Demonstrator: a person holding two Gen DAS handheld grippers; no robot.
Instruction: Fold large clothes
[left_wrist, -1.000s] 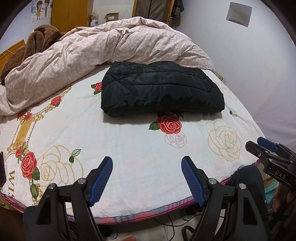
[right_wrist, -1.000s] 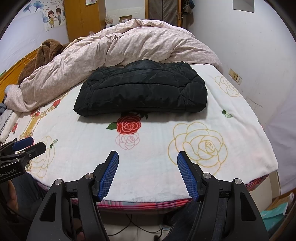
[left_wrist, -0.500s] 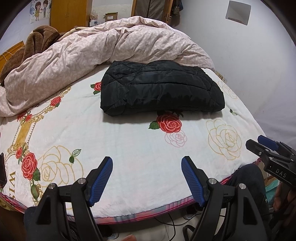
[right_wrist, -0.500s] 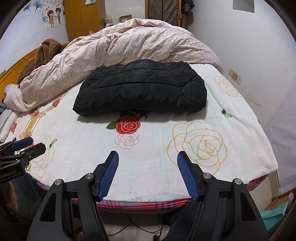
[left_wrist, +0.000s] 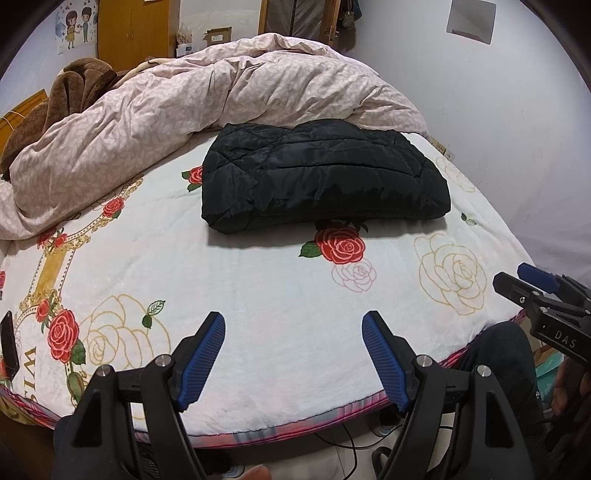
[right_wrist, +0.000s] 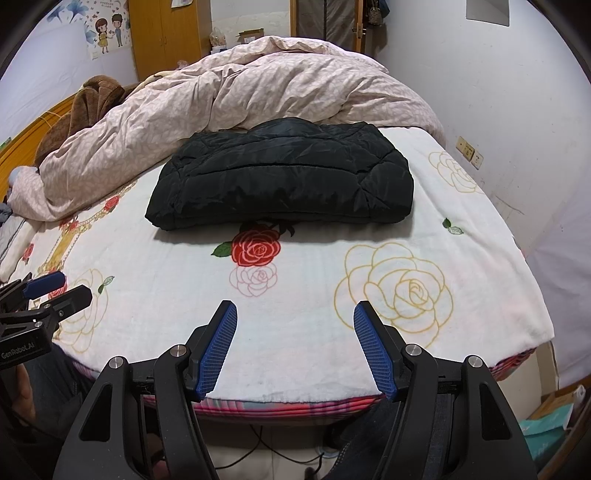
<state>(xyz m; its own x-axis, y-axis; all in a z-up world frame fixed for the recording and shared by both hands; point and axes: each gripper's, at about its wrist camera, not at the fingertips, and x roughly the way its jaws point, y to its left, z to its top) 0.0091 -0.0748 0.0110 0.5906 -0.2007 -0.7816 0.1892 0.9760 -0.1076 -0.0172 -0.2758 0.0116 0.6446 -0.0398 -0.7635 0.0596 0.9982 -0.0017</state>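
Note:
A black quilted jacket (left_wrist: 325, 177) lies folded into a thick rectangle on the rose-print bed sheet (left_wrist: 258, 280), also seen in the right wrist view (right_wrist: 284, 177). My left gripper (left_wrist: 293, 325) is open and empty, held over the near edge of the bed, well short of the jacket. My right gripper (right_wrist: 295, 314) is open and empty too, beside it over the same edge. The right gripper shows at the right edge of the left wrist view (left_wrist: 532, 280), and the left gripper at the left edge of the right wrist view (right_wrist: 55, 288).
A crumpled pink duvet (left_wrist: 207, 96) is heaped behind the jacket. A brown blanket (left_wrist: 62, 96) lies at the far left. A dark phone (left_wrist: 9, 343) rests on the sheet's left edge. A white wall (right_wrist: 517, 92) with sockets stands on the right. Cables lie on the floor below.
Both grippers have stayed open and almost still. The views have shifted only slightly, with the jacket unmoved on the bed.

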